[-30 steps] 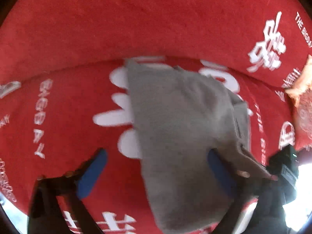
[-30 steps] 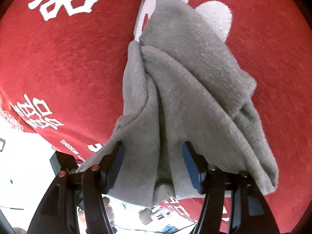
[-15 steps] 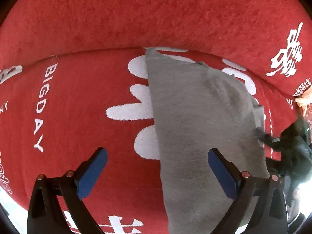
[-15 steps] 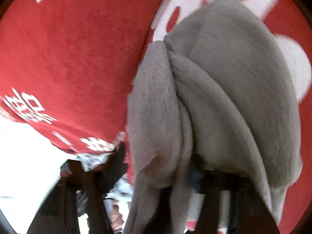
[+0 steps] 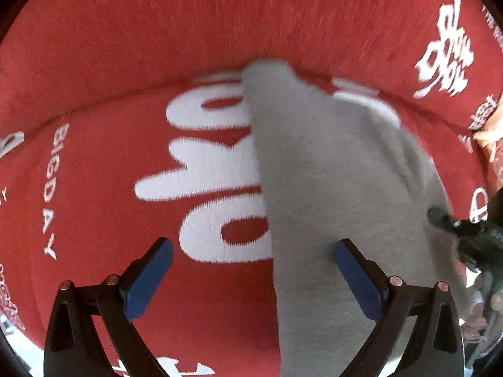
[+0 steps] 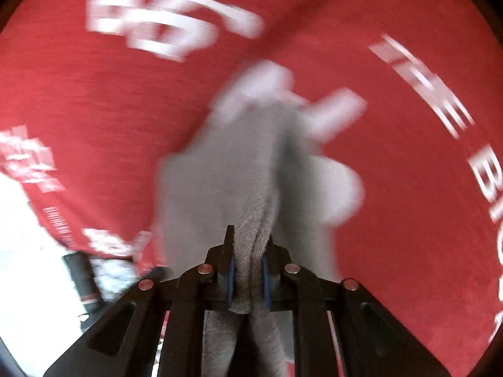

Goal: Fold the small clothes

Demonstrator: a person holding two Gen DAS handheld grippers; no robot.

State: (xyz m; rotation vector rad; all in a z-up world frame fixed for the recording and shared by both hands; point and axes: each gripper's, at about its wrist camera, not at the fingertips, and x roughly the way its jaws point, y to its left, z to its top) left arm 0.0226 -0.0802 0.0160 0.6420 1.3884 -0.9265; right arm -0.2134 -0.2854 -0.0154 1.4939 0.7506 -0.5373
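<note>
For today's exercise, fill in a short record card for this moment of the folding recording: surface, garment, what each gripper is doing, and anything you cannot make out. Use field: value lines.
surface: red cloth with white printed lettering
garment: grey fleece garment, lying partly bunched on the red cloth
left gripper: open, pointing down; one blue-padded finger over bare cloth, the other over the garment
right gripper: fingers closing on a bunched fold of the garment, pads pressing it
unclear: garment type; right wrist view is motion-blurred
</note>
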